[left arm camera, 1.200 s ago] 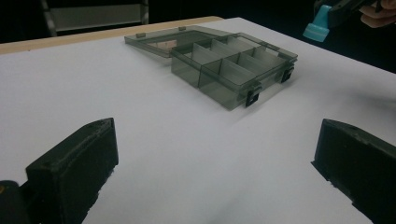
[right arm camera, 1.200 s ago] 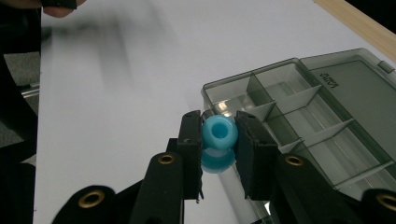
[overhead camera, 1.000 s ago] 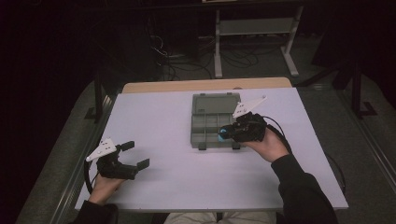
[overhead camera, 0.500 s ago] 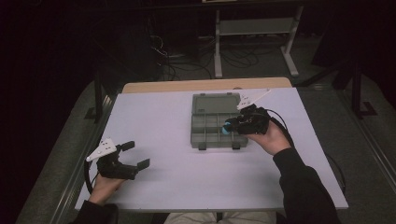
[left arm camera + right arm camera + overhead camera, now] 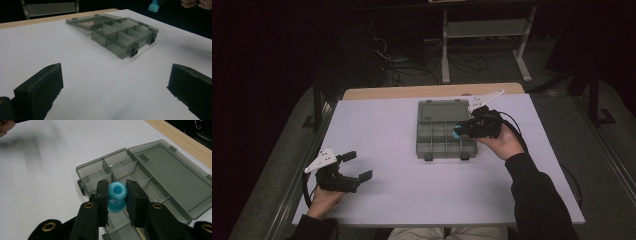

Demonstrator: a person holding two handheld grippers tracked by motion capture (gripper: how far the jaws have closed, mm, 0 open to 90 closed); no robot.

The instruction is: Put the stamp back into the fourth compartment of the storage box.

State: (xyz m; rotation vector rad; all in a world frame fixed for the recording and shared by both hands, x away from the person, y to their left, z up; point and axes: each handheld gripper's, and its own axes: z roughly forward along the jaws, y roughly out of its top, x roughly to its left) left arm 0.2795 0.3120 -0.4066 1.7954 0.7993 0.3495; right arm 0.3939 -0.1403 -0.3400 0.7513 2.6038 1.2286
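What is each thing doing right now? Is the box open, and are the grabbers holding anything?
Compartment box: lid open and lying flat behind it; the compartments in view look empty.
Blue spool: clamped between two jaws, held above the box.
Right hand-held gripper: shut on the blue spool.
Left hand-held gripper: jaws wide open, holding nothing.

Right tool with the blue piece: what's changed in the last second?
The right tool, shut on the blue spool, drifted toward the far end of the open box, hovering over its compartments. The left tool, jaws open, and the box stayed put.
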